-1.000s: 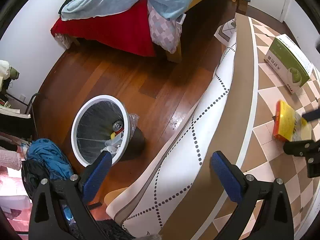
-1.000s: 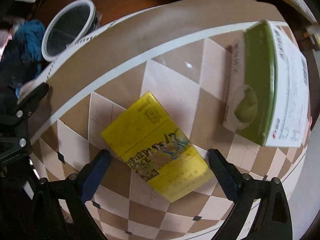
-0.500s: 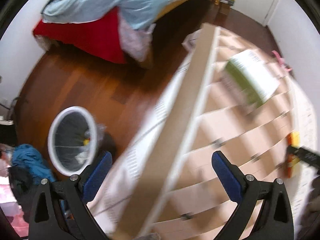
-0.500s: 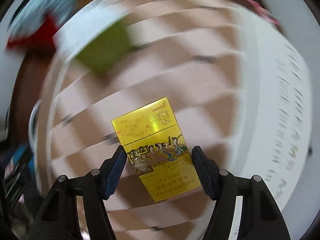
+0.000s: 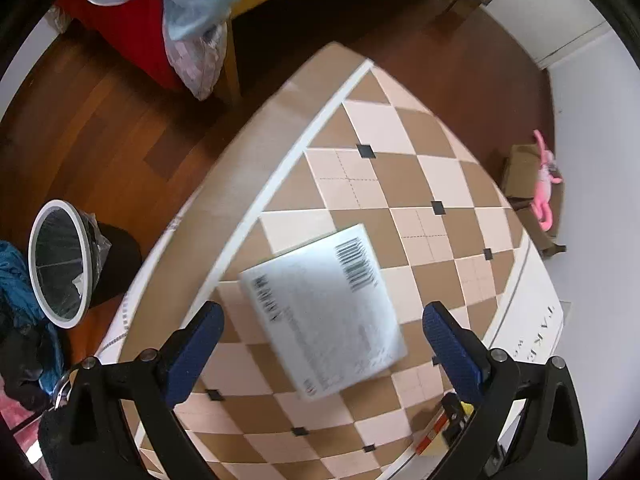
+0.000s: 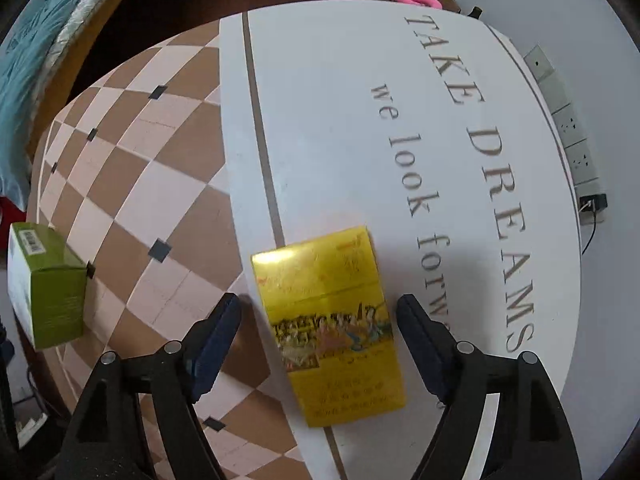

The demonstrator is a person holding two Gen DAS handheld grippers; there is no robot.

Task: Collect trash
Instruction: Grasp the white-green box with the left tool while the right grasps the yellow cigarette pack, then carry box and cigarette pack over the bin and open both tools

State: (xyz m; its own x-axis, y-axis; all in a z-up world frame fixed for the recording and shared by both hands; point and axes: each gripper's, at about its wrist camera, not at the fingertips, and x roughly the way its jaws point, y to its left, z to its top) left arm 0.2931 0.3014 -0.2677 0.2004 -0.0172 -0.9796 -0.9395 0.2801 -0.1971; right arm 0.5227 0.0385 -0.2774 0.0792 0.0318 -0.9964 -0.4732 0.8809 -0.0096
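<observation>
A yellow cigarette pack (image 6: 328, 324) lies flat on the table's white cloth between the open fingers of my right gripper (image 6: 318, 332); the pads stand a little off its sides. A white and green carton (image 5: 324, 312) lies on the checkered cloth between the open fingers of my left gripper (image 5: 322, 340); it also shows at the left in the right wrist view (image 6: 44, 284). A white-rimmed trash bin (image 5: 60, 264) with a black liner stands on the wooden floor at the left, below the table.
The checkered table (image 5: 400, 160) drops off to the floor at the left. A bed with red and blue covers (image 5: 160, 12) stands beyond. A cardboard box with a pink toy (image 5: 536, 184) is at the right. A power strip (image 6: 568, 128) lies by the wall.
My left gripper has swung from the bin over to the table and now straddles the carton. My right gripper has opened somewhat; the yellow pack now lies on the white cloth.
</observation>
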